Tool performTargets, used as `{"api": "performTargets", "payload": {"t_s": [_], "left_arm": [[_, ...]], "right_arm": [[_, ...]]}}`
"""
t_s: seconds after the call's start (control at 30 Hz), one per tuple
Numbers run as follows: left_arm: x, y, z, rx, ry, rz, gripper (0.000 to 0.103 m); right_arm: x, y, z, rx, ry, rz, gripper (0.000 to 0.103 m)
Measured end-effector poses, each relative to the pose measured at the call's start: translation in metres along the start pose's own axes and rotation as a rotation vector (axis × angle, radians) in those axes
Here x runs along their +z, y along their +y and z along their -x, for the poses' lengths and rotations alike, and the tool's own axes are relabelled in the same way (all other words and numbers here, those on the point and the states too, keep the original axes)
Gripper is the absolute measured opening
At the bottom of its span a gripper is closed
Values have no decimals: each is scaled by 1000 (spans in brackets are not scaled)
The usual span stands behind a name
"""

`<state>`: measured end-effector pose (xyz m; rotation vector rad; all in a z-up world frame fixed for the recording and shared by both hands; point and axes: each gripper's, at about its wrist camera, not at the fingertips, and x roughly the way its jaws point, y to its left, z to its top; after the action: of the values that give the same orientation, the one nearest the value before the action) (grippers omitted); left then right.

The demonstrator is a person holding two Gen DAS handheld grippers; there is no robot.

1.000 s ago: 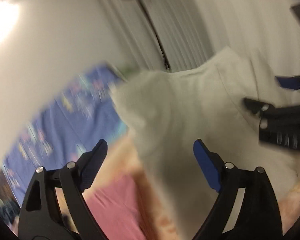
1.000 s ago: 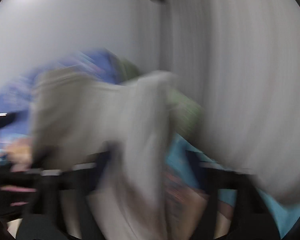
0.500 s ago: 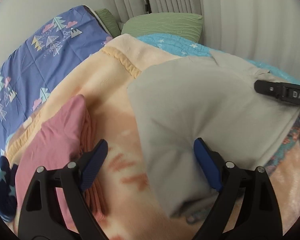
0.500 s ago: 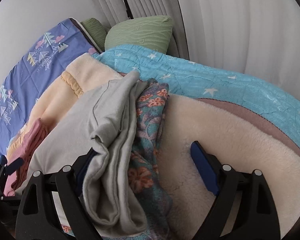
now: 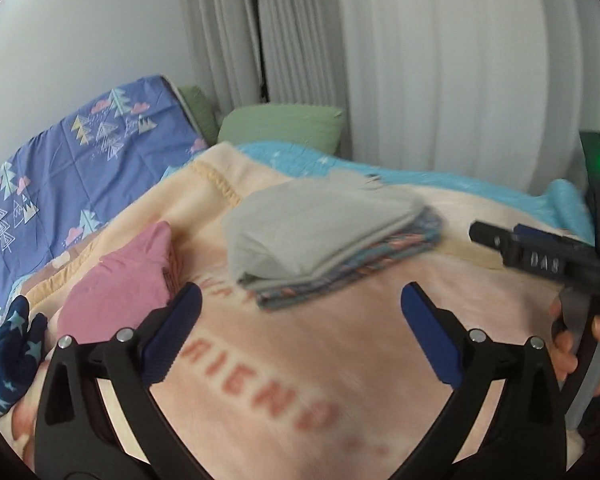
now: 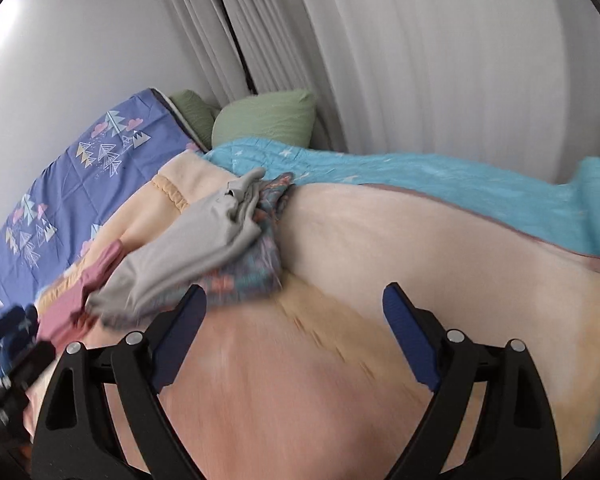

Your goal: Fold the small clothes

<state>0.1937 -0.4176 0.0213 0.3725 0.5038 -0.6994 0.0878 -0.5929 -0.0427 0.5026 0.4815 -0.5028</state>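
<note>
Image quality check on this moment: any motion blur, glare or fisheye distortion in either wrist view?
Left wrist: motion-smeared blanket lettering, bowed curtains, sharp left gripper. Right wrist: grey folded garment and blanket streaked, bright wall glare upper left.

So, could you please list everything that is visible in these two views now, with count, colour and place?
grey garment: 1, grey, folded, on top of the floral garment
floral garment: 1, teal with orange flowers, folded, on the blanket under the grey one
pink garment: 1, pink, on the blanket, left of the stack
navy garment: 1, navy with pale stars, far left edge
blanket: 1, peach with red letters, covers the bed
quilt: 1, turquoise with stars, behind the blanket
sheet: 1, blue with tree print, left
pillows: 2, green, at the curtain
curtain: 1, white, behind the bed
left gripper: open, empty
right gripper: open, empty
</note>
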Motion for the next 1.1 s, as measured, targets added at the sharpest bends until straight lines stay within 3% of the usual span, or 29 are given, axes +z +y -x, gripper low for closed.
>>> {"api": "performTargets", "payload": {"t_s": [0.13, 0.27, 0.33, 0.57, 0.8, 1.1], "left_arm": [[-6, -8, 45, -9, -25, 38, 101], [-13, -16, 87, 7, -74, 54, 101], [-17, -20, 110, 26, -100, 61, 101], [-36, -19, 171, 84, -155, 102, 101], [-61, -7, 212, 136, -166, 153, 101], [-90, -2, 237, 157, -142, 141, 101]], "right_arm": [[-12, 5, 54, -19, -24, 49, 92], [-20, 26, 96, -142, -74, 159, 96], [-25, 33, 120, -141, -119, 198, 101], [-43, 56, 175, -130, -217, 264, 102], [-59, 69, 199, -122, -199, 274, 102], [-82, 95, 202, -129, -116, 331, 102]]}}
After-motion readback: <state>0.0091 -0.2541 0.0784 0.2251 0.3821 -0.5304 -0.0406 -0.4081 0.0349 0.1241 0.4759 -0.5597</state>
